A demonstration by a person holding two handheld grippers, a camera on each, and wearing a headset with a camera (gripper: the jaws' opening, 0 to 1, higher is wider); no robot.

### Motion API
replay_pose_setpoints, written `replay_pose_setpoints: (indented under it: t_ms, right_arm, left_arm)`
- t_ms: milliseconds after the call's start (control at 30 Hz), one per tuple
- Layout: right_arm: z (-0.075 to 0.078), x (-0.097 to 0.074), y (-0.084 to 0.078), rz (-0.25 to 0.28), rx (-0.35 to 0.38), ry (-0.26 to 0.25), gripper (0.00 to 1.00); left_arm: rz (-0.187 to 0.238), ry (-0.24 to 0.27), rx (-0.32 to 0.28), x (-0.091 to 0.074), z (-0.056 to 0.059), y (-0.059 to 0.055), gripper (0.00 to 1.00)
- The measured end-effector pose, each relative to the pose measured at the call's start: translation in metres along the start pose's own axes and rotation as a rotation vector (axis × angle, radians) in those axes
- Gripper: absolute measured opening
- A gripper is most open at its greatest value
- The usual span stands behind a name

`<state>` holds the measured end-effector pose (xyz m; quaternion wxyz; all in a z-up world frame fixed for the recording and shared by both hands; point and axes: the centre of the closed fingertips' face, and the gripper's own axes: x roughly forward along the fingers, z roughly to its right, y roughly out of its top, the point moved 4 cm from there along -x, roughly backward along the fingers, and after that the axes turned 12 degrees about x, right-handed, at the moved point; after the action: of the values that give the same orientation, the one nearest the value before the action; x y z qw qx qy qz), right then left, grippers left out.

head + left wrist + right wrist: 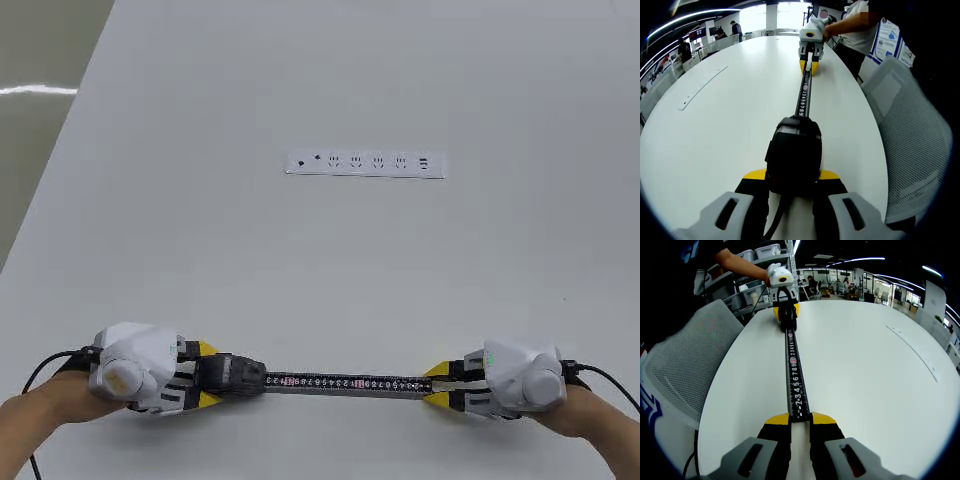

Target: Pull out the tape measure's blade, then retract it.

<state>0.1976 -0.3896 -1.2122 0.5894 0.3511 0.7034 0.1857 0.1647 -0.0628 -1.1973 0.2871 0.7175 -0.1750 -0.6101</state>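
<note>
My left claw (792, 175) was clamped on the tape measure's black case (792, 150), anchoring it on the white worktop (300, 260). My right claw (800, 419) pinched the blade (794, 375) at its end, so it lay extended and taut between the 2. The end hook was hidden inside the jaws. The far numerals were illegible.

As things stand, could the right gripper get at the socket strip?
Probably: bare table lies between the right gripper and the socket strip. But it is shut on the tape blade, so it must let go first.
</note>
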Motion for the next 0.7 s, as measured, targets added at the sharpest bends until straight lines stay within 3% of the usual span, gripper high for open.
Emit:
replay_pose_setpoints:
  t_ms: [700]
  right_arm:
    - [-0.0001,0.0029,0.0011,-0.043,-0.045,-0.031,0.13]
  left_arm:
    - [-0.021,-0.005,0.024,0.0024,-0.0008,0.0017,0.30]
